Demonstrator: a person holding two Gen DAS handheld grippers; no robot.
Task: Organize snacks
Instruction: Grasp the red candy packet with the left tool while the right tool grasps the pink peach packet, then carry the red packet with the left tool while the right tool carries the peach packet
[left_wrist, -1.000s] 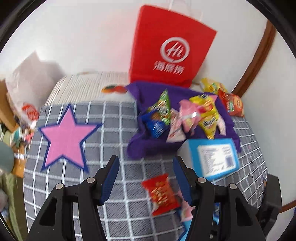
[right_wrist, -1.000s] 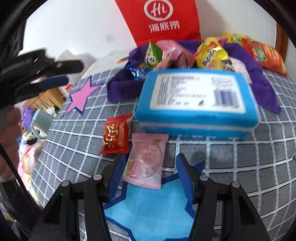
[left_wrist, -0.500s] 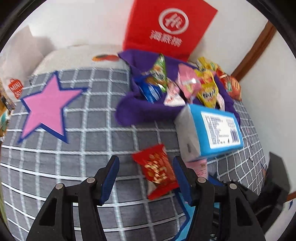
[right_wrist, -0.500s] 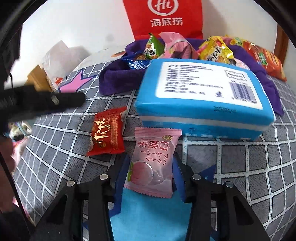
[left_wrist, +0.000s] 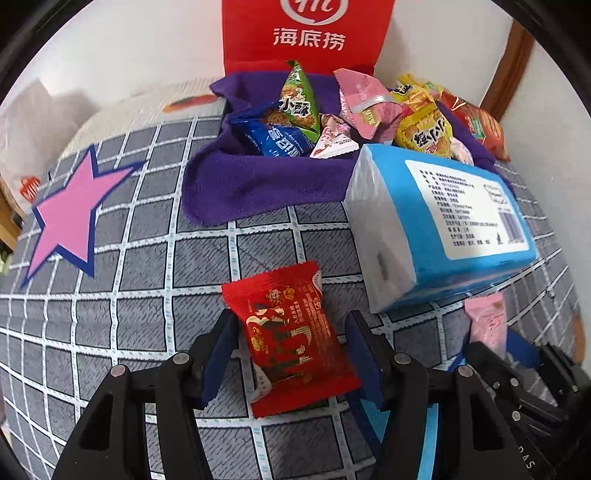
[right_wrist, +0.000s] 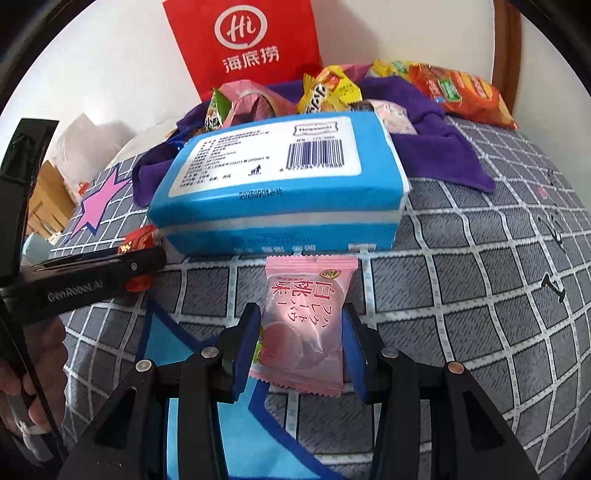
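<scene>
A red snack packet (left_wrist: 291, 332) lies flat on the grey checked cloth (left_wrist: 147, 295). My left gripper (left_wrist: 291, 317) is open and straddles it, a blue pad on each side with small gaps showing. My right gripper (right_wrist: 300, 314) is shut on a pink peach snack packet (right_wrist: 306, 325), both pads pressing its sides, just above the tip of a blue star patch (right_wrist: 177, 350). In the left wrist view that pink packet (left_wrist: 487, 325) shows at the lower right. In the right wrist view the left gripper's black body (right_wrist: 92, 273) sits at the left, with a hand below it.
A blue tissue pack (right_wrist: 280, 184) lies just beyond both packets. Behind it a purple cloth (left_wrist: 258, 184) holds several snack bags, and a red paper bag (left_wrist: 306, 33) stands against the wall. A pink star patch (left_wrist: 70, 214) lies far left. An orange packet (right_wrist: 461, 92) rests at the back right.
My left gripper came down and forward until its open jaws straddle the red packet. My right gripper shut on the pink packet and shifted sideways with it.
</scene>
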